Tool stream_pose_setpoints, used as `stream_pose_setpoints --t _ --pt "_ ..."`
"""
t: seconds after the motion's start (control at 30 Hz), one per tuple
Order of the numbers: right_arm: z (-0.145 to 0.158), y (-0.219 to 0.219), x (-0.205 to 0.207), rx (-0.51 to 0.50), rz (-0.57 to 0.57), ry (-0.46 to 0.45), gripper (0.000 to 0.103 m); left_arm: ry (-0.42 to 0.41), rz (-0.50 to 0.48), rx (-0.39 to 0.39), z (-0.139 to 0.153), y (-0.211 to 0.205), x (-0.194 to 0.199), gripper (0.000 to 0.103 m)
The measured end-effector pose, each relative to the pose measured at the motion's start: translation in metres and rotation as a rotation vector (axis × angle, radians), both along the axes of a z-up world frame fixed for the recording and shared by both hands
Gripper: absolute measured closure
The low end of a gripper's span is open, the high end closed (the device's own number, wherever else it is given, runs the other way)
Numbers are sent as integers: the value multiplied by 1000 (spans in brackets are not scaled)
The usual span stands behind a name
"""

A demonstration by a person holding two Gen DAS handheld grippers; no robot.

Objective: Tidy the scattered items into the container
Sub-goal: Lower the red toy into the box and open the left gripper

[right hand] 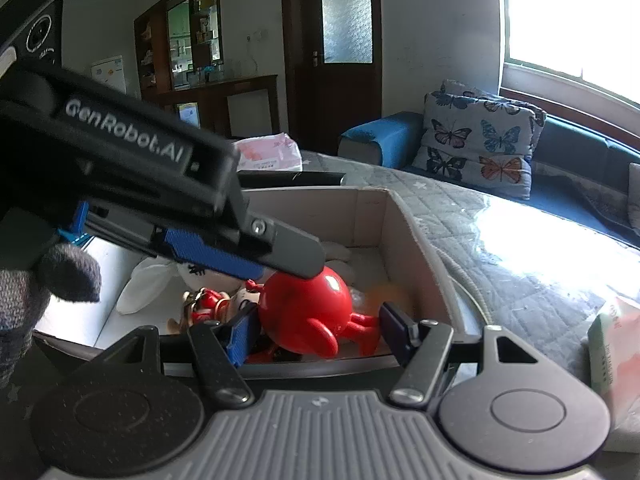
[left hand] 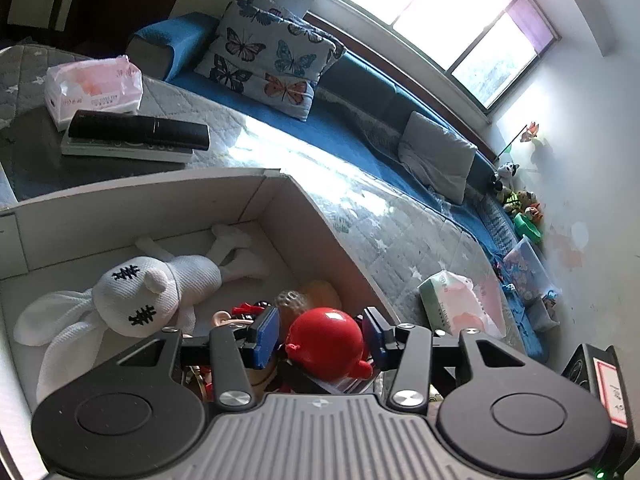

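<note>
- The left gripper point(left hand: 322, 336) reaches over the cardboard box point(left hand: 320, 216), its blue pads point(left hand: 267, 330) standing on either side of the red round toy point(left hand: 326, 340). In its own view a narrow gap shows at each side, so the jaws stand apart and do not press on the toy.
- From the right wrist view the same left gripper point(right hand: 280, 258) comes in from the upper left, with the grey tip of one finger lying on top of the red round toy point(right hand: 306, 308).
- The right gripper point(right hand: 316, 332) sits at the near rim of the box point(right hand: 416, 240), its jaws wide on both sides of the red toy's short legs; whether the pads touch them I cannot tell.
- A gloved fingertip point(right hand: 70, 276) shows at the left edge of the right wrist view.
- The red toy rests inside the box near its right wall, on a pile of small figures point(right hand: 206, 304).
- A white plush rabbit point(left hand: 136, 300) lies along the box's left and far side.
- Beyond the box's far-left corner lie two remote controls point(left hand: 136, 136) and a pink tissue pack point(left hand: 94, 88).
- Just past the box's right wall sits a green tissue pack point(left hand: 460, 304).
- A butterfly cushion point(left hand: 272, 56) leans on the blue sofa point(left hand: 360, 120).
</note>
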State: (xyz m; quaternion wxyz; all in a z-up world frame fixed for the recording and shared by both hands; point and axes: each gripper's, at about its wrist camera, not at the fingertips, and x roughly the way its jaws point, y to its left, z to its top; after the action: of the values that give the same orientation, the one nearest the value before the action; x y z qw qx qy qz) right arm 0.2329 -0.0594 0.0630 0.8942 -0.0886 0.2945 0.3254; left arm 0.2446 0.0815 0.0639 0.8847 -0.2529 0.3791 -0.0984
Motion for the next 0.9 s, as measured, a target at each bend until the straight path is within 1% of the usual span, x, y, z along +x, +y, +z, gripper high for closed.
stream_pose_setpoints --t 0.33,0.4,0.5,0.6,0.9 --pt "2 0 -7 3 -5 -5 36 -7 1 7 1 2 -7 54" --pt "3 -2 -9 13 -8 -5 33 -15 4 11 3 2 -10 54" --pt "4 -4 -11 17 -11 -10 33 -24 9 13 6 3 -15 54" --pt "6 -6 -15 22 -12 -19 31 -34 9 25 8 1 -20 54" --pt "13 -14 -28 30 -21 -41 31 -49 -6 55 10 -9 -34 54"
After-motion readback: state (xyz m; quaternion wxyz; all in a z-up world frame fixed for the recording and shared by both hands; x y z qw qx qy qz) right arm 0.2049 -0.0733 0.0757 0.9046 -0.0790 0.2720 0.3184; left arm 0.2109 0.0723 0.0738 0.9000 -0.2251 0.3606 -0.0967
